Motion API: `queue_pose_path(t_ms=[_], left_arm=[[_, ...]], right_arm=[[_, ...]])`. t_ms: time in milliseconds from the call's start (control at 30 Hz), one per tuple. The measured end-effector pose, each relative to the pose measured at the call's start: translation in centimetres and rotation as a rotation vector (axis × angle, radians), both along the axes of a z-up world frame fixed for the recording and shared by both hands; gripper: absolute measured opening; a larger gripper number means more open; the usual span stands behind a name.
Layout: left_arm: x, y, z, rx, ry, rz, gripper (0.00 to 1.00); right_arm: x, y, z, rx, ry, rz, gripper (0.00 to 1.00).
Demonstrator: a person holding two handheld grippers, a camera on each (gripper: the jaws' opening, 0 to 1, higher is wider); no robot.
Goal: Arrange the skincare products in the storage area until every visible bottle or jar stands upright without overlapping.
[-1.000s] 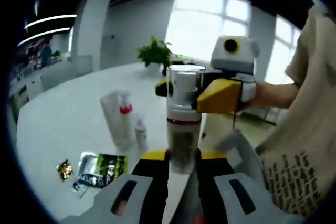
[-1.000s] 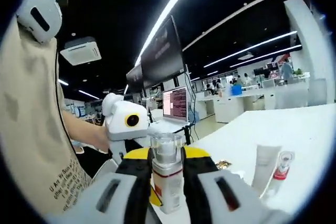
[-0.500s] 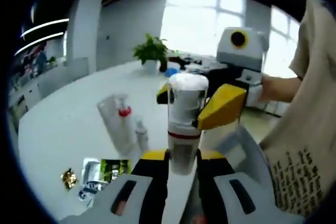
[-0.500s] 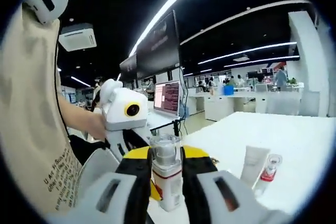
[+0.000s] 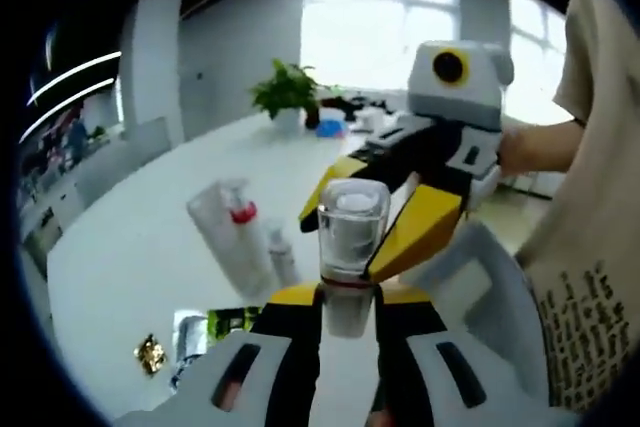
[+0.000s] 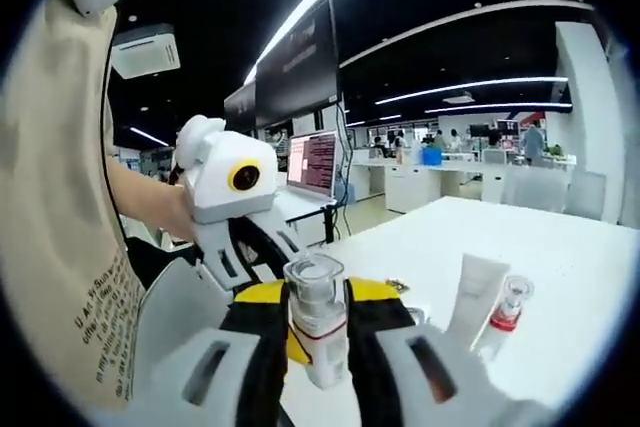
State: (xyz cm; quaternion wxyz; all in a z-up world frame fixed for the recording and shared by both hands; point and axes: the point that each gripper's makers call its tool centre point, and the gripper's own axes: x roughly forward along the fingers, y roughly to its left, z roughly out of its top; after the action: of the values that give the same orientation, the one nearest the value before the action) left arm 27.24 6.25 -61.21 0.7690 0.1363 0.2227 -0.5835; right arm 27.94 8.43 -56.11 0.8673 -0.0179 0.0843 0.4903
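Both hand-held grippers clamp one bottle [image 5: 350, 247] w/ a clear cap and red band, held in the air above the near edge of the white counter [image 5: 140, 247]: left hand-held gripper [image 5: 348, 319] is clenched on its lower body, right hand-held gripper [image 6: 318, 332] on the same bottle [image 6: 317, 332], seen from the opposite side. On the counter further in lie a white tube [image 5: 225, 237] and a small red-collared bottle [image 5: 282, 257], just beside each other; sachets [image 5: 205, 332] and a gold packet [image 5: 151, 354] sit nearer the edge. Judgement: step is a two-handed reorient/handover before standing it up. Done well = one gripper lets go only once the other has a square hold; keep bottle vertical, base down; set it on bare counter apart from tube and sachets, not at the edge; release slowly so it doesn't tip.
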Motion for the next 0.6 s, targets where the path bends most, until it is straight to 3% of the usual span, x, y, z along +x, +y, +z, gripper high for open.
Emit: queue_pose_path(t_ms=[600], left_arm=[[0.3, -0.5, -5.0, 0.039, 0.027, -0.021, 0.17]], right_arm=[[0.5, -0.6, -5.2, -0.074, 0.090, -0.050, 0.21]])
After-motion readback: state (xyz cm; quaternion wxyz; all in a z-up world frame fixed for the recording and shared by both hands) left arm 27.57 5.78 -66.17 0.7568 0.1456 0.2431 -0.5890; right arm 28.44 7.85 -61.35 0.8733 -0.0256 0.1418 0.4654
